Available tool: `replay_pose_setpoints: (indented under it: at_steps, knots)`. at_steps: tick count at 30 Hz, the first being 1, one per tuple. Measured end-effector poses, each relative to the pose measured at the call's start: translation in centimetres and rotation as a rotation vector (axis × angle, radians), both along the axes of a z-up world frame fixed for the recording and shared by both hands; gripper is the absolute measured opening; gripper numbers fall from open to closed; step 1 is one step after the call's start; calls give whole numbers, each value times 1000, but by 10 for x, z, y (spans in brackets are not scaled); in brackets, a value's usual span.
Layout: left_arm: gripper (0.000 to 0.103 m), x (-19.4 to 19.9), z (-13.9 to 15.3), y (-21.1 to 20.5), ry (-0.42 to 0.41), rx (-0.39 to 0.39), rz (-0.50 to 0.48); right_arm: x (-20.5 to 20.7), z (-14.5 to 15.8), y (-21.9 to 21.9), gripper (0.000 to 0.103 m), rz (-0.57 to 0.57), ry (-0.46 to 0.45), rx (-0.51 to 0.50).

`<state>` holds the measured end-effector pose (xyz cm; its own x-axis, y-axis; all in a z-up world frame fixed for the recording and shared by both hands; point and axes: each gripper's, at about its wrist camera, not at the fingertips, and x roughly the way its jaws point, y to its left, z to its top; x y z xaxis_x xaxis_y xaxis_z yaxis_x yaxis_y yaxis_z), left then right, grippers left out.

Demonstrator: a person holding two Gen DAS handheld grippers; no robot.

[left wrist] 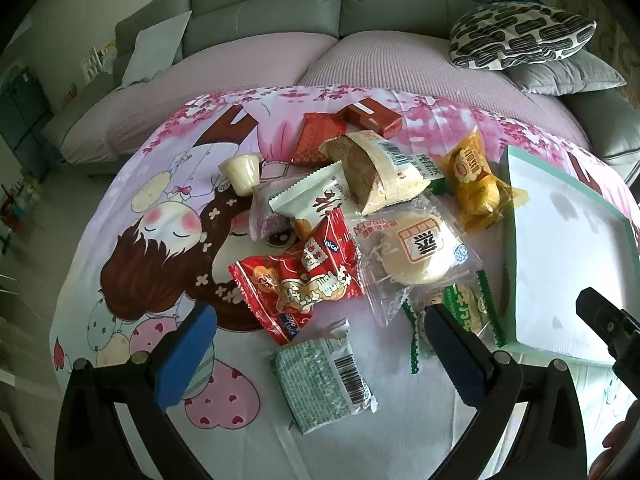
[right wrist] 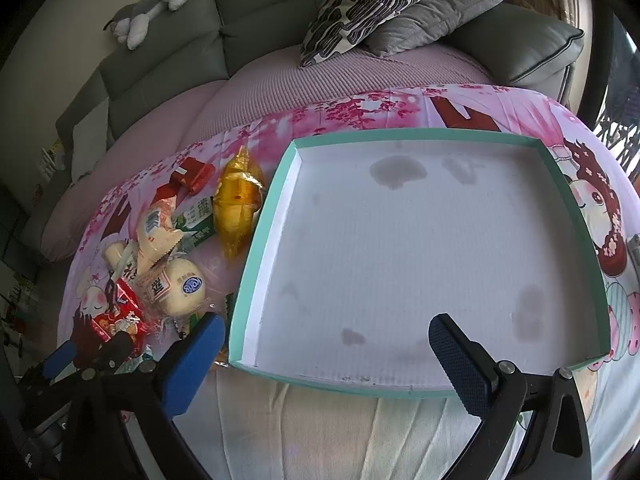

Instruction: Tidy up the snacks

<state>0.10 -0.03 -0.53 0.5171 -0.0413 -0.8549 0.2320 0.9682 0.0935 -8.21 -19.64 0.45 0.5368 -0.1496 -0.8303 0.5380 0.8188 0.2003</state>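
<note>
A pile of wrapped snacks lies on a cartoon-print cloth. Nearest my left gripper is a green checked packet, lying between its open fingers. Beyond are a red packet, a round bun in clear wrap, a yellow packet, a beige packet and a pudding cup. A shallow teal-rimmed box with a white floor holds nothing. My right gripper is open and empty over the box's near edge. The yellow packet lies just left of the box.
A grey sofa with a patterned cushion and grey pillow stands behind the cloth. A stuffed toy lies on the sofa back. Two dark red boxes lie at the far side of the pile.
</note>
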Motion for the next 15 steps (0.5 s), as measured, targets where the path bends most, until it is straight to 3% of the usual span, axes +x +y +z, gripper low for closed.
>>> replay_pose_setpoints:
  at_steps: [15]
  knots:
    - [103, -1, -3, -1, 10, 11, -3, 1, -1, 1, 103, 0, 4, -1]
